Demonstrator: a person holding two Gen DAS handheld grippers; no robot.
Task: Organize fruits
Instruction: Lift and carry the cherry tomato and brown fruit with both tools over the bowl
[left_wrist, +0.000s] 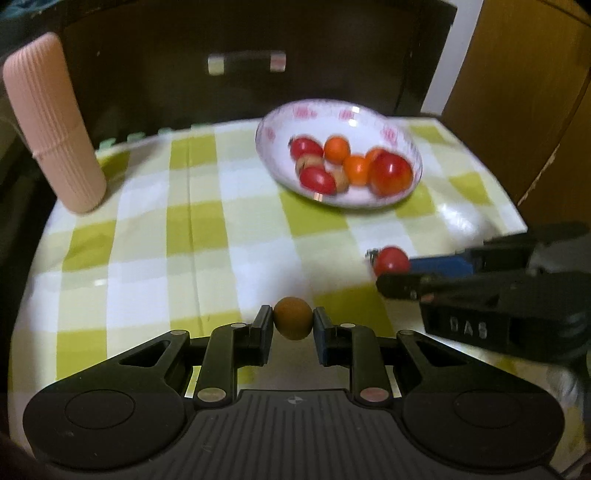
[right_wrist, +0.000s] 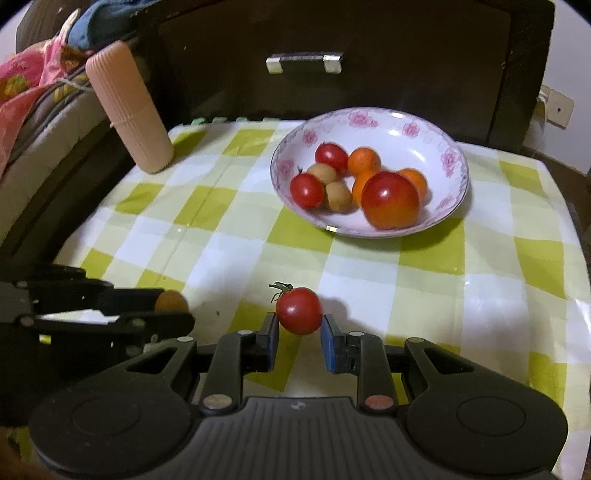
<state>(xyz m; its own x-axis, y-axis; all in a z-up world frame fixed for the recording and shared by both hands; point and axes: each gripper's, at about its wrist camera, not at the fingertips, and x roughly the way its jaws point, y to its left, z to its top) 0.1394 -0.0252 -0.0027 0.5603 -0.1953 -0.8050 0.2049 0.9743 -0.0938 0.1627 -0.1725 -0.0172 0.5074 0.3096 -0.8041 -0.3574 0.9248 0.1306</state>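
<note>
The left hand-held gripper (left_wrist: 293, 325) is closed down on a small brown round fruit (left_wrist: 293, 317), its two pads pressing the fruit's sides, above the checked cloth of the table (left_wrist: 147, 229). The right hand-held gripper (right_wrist: 300, 326) is likewise closed on a red cherry tomato (right_wrist: 299, 311) with a green stalk at its 11 o'clock side.

From both grippers the white flowered bowl (right_wrist: 424, 125) lies toward 12 to 1 o'clock, well apart, holding a large red tomato (right_wrist: 390, 199), two small tomatoes, small oranges and two brown fruits.

The left wrist view shows the right gripper at 3 o'clock, side on, and a wooden door at the right edge. The right wrist view shows the left gripper at 9 o'clock, and bright bedding at 10 o'clock beyond a pink ribbed cylinder (right_wrist: 129, 107).
</note>
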